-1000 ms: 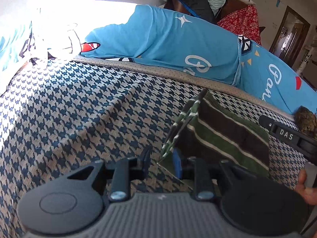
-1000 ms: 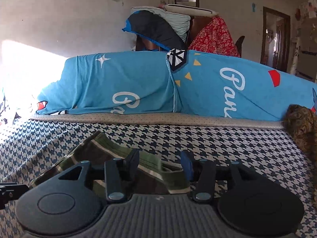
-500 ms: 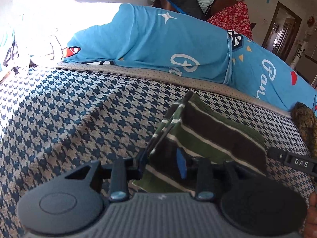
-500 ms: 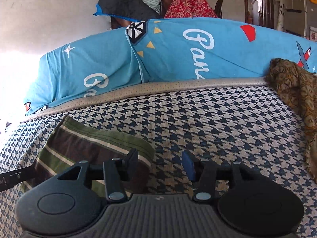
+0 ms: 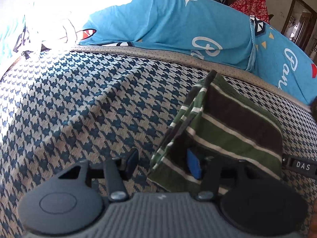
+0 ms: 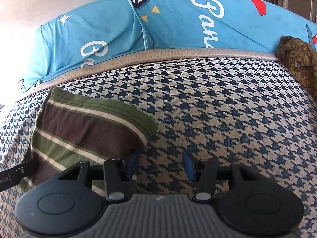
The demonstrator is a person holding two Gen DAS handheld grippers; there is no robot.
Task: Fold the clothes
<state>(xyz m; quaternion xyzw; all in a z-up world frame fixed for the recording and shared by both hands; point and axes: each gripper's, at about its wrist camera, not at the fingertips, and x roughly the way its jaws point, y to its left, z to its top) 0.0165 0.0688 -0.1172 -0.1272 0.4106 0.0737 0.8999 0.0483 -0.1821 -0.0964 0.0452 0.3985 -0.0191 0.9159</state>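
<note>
While both claws gape, striped garment (image 6: 83,130) lies between left claw (image 5: 162,164), right claw (image 6: 160,163).

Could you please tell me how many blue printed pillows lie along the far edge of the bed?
2: left pillow and right pillow, overlapping mid-bed; others may be hidden.
</note>
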